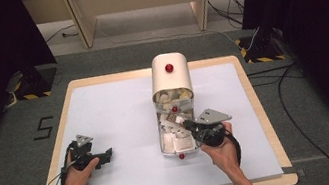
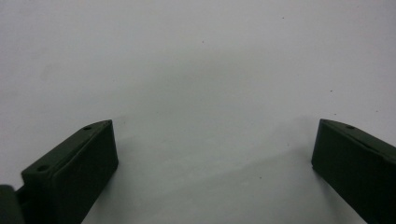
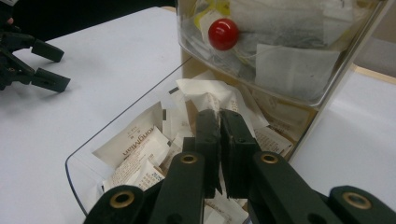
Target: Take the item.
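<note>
right gripper point(image 3: 219, 116) clenched on a white paper tea bag point(image 3: 205, 95) inside the clear pulled-out plastic drawer point(image 1: 164, 146).
left gripper point(image 1: 107, 156) released, resting on the white tabletop point(image 1: 110, 111) at nine o'clock of the drawer.

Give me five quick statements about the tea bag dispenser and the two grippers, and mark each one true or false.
1. The right gripper is shut on a paper sachet in the clear drawer. True.
2. The left gripper holds a sachet. False: its jaws stand open over the bare white table.
3. The lower drawer of the dispenser is pulled out toward the person. True.
4. The upper drawer's knob is blue. False: it is red.
5. Both grippers reach into the drawer. False: the left one rests on the table, apart from the dispenser.
</note>
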